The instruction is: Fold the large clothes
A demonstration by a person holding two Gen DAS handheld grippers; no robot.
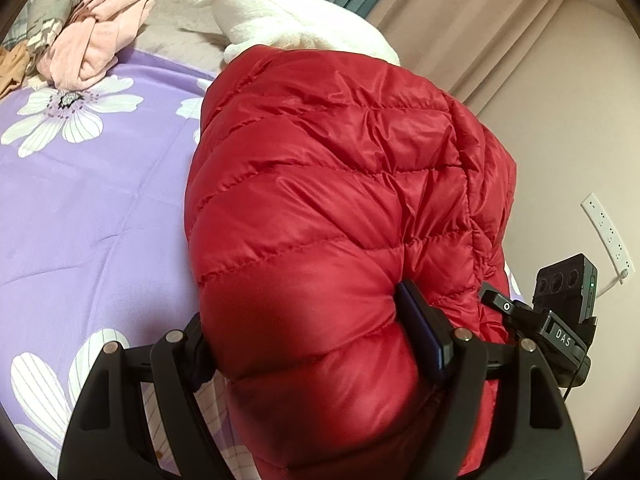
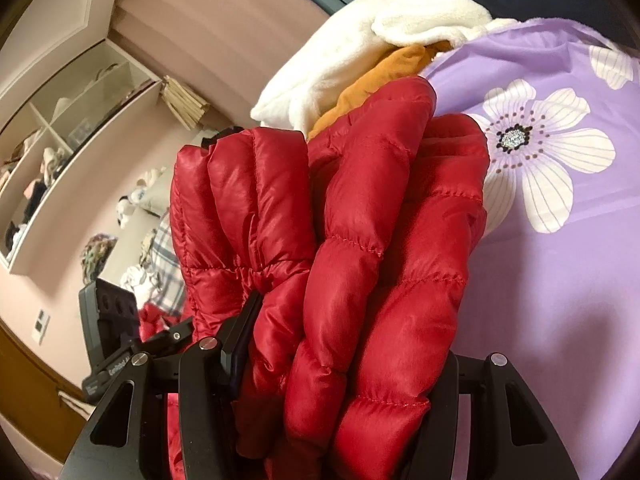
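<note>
A red quilted down jacket (image 1: 340, 184) is bunched and lifted over the purple flowered bedspread (image 1: 92, 184). My left gripper (image 1: 308, 340) is shut on a thick fold of it, the puffy cloth filling the space between the two fingers. My right gripper (image 2: 344, 364) is shut on another thick bundle of the same jacket (image 2: 360, 220), with several layers squeezed between its fingers. The other gripper's body (image 1: 560, 304) shows at the right of the left wrist view, close by.
A white fleece (image 1: 296, 20) lies behind the jacket, with an orange garment (image 2: 380, 76) under it. A pink garment pile (image 1: 100, 32) sits at the bed's far left. Curtains (image 1: 480, 20), a wall power strip (image 1: 608, 236) and open shelves (image 2: 60, 152) surround the bed.
</note>
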